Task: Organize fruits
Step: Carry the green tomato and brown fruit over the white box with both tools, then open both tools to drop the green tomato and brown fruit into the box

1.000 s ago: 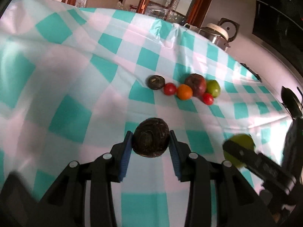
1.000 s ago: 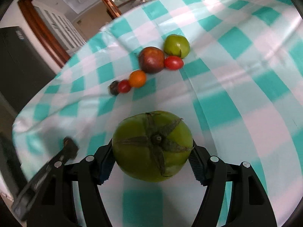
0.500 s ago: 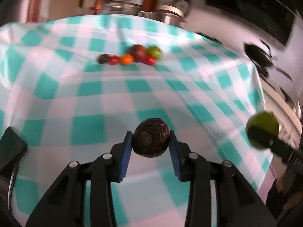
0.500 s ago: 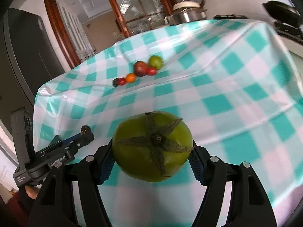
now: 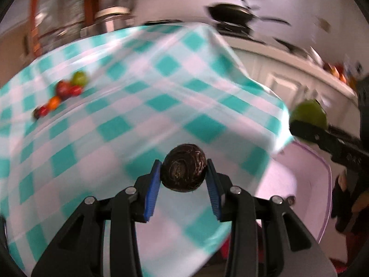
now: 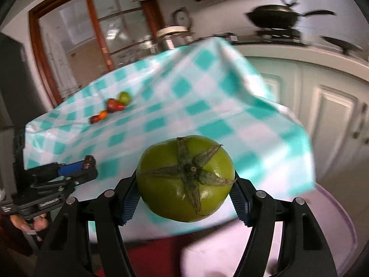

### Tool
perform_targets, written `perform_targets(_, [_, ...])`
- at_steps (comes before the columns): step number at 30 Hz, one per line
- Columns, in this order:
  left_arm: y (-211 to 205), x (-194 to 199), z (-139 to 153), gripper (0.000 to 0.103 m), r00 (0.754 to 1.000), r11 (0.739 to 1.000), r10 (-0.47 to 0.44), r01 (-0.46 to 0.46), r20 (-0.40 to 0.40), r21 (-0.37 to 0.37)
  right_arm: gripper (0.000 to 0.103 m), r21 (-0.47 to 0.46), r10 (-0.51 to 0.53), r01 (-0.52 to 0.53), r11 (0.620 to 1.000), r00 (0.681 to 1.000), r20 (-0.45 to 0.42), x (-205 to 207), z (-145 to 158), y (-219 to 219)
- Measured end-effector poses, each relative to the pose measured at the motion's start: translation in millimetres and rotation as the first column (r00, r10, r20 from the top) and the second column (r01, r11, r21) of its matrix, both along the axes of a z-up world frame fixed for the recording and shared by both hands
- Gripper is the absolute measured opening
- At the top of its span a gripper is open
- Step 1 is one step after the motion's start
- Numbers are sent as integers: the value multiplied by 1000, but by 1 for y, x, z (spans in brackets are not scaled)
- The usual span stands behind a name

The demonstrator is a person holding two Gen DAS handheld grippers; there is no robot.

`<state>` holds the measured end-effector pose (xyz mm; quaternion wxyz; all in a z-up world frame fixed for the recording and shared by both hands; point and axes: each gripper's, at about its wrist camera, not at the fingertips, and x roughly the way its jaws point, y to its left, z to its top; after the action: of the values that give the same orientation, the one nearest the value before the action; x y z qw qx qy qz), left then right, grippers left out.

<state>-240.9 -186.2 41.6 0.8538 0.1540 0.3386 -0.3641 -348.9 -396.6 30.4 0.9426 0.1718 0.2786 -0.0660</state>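
Hand-held gripper on the left (image 5: 183,179) is clenched on a dark round fruit (image 5: 183,168), and compared with one second ago it has pulled back from the middle of the desk (image 5: 129,106) to its near corner; the row of small fruits (image 5: 61,93) that was close in front is now far away at the left; the hand-held gripper on the right (image 6: 185,189) has retreated in the same way, grasping the big green tomato (image 6: 185,177) with the stem side to the camera; a pale lilac tray (image 5: 309,184) now appears below the desk edge, so I judge both fruits are being carried to it and the sorting is partly done, with the small fruits left to collect. Both views are blurred by motion; the kinds of the small fruits are hard to tell; the tray is cut off by the frame and by the fingers, and its inside is not clear.
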Motion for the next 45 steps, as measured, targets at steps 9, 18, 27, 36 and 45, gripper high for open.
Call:
perform_targets(9, [-108,-73,-45,38,929,910,-370,367,-26,192,67,-51,-192,185,981,956,-222,-45,-68,-72])
perform_targets(18, [-181,-110,-126,38,805,729,-545,593,-235,342,67,-53,-214,219,974,829,-516,-43,-152,-121])
perform_targets(27, [-220,-121,-210,38,760,578,-526,648,-380,496,67,-68,-155,149,986,704,-693,-22,-209,-128])
perform_targets(36, [-217,-93,-241,39,793,592,-416,608,-445,530,67,-63,-140,139,988,663,-735,-9,-230,-125])
perform_targets(45, [-215,-91,-237,61,784,585,-454,620,-423,523,78,-46,-151,170,984,679,-719,-1,-233,-141])
